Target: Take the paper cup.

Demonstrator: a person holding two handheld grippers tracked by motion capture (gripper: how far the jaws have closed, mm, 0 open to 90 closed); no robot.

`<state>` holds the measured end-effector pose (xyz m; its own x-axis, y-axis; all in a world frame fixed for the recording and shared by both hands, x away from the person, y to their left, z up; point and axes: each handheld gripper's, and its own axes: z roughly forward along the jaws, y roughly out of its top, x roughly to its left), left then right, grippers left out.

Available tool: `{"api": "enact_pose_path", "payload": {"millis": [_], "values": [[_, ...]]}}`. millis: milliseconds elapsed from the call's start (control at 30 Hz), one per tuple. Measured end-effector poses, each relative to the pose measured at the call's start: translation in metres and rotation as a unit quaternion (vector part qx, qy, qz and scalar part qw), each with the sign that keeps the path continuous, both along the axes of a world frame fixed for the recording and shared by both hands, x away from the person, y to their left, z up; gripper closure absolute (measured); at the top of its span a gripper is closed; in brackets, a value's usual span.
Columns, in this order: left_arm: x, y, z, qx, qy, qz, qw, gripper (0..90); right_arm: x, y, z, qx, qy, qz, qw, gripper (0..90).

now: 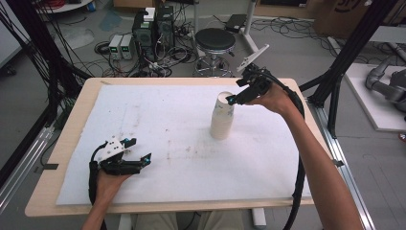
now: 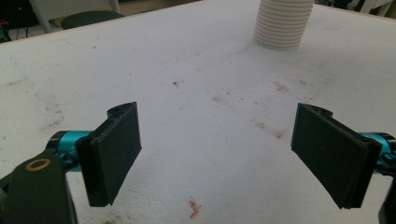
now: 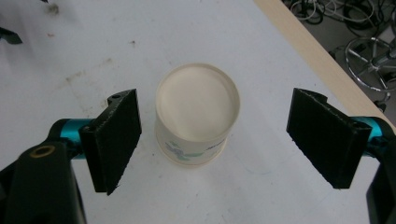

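While the left gripper (image 1: pixel 136 151) rests near the near left corner of the white mat (image 1: pixel 158 139), its jaws spread wide with nothing between them, the right gripper (image 1: pixel 233 98) hangs over a stack of paper cups (image 1: pixel 222 116) standing upside down right of the mat's middle, toward the far side. Its jaws are spread too, one on each side of the top cup, clear of it and grasping nothing
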<state>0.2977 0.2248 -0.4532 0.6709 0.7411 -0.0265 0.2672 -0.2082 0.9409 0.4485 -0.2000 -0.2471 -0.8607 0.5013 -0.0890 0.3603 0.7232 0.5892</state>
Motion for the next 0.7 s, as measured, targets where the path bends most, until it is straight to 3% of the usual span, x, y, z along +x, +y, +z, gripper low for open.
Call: {"api": "enact_pose_path", "payload": {"millis": [267,700], "values": [[0.0,0.0,0.0,0.001,0.0,-0.001,1.0,15.8,0.009,0.016,-0.003,-0.021,0.018,0.008,0.9996,18.4],[0.0,0.0,0.0,0.0,0.0,0.0,1.0,15.8,0.015,0.019,-0.01,-0.03,0.041,0.009,0.9987,19.7]]}}
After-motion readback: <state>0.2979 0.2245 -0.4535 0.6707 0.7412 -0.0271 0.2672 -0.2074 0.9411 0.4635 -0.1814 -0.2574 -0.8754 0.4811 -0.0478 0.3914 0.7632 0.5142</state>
